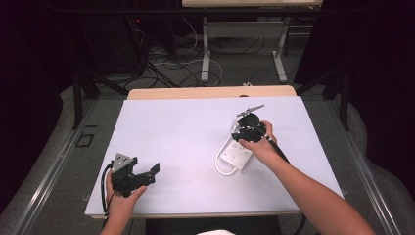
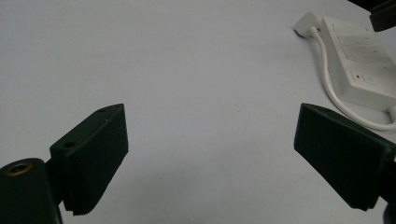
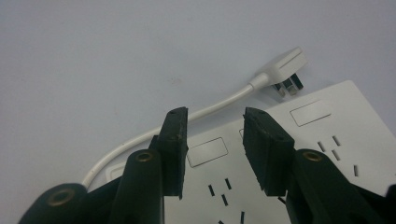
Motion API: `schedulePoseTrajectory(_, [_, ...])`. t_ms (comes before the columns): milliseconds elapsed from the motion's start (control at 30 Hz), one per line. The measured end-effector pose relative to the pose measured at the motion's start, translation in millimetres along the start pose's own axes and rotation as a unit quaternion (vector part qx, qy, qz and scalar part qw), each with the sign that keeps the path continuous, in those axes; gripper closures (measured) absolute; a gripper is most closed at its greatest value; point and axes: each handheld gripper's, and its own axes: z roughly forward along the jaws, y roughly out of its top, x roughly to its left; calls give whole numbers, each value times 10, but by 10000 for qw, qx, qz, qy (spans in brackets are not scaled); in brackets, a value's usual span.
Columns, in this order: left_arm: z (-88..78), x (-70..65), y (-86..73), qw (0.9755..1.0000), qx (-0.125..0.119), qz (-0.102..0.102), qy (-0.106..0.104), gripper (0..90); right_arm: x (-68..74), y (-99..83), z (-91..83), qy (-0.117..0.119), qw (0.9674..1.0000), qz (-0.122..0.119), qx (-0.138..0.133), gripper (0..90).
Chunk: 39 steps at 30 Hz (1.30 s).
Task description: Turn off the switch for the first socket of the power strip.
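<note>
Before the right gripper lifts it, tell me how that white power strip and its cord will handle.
The power strip is a flat, rigid slab lying flush on the table, so it probably slides rather than rolls or tips. Its smooth plastic face may be slippery between the fingers. The short cord already curves loosely, so it will likely flop and trail, with the plug swinging behind.
</note>
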Motion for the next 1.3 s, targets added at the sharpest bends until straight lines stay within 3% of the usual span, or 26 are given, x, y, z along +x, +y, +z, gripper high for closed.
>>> schedulePoseTrajectory(167, [8, 0, 3, 10000, 23, -12, 16, 98, 38, -4, -87, -41, 9999, 1, -120, 535])
schedulePoseTrajectory(300, [7, 1, 4, 10000, 45, 0, 39, 97, 55, -22, -134, -15, 9997, -147, -183, 481])
schedulePoseTrajectory(600, [7, 0, 2, 10000, 58, 8, 44, 91, 100, -75, -268, 107, 9993, -246, -277, 446])
schedulePoseTrajectory(1000, [19, -7, 4, 10000, 61, 14, 23, 80, 67, -221, -495, 145, 9977, -49, -660, 169])
schedulePoseTrajectory(1300, [15, -14, 4, 10000, 39, 27, 24, 73, 71, -312, -645, -42, 9960, -110, -881, 92])
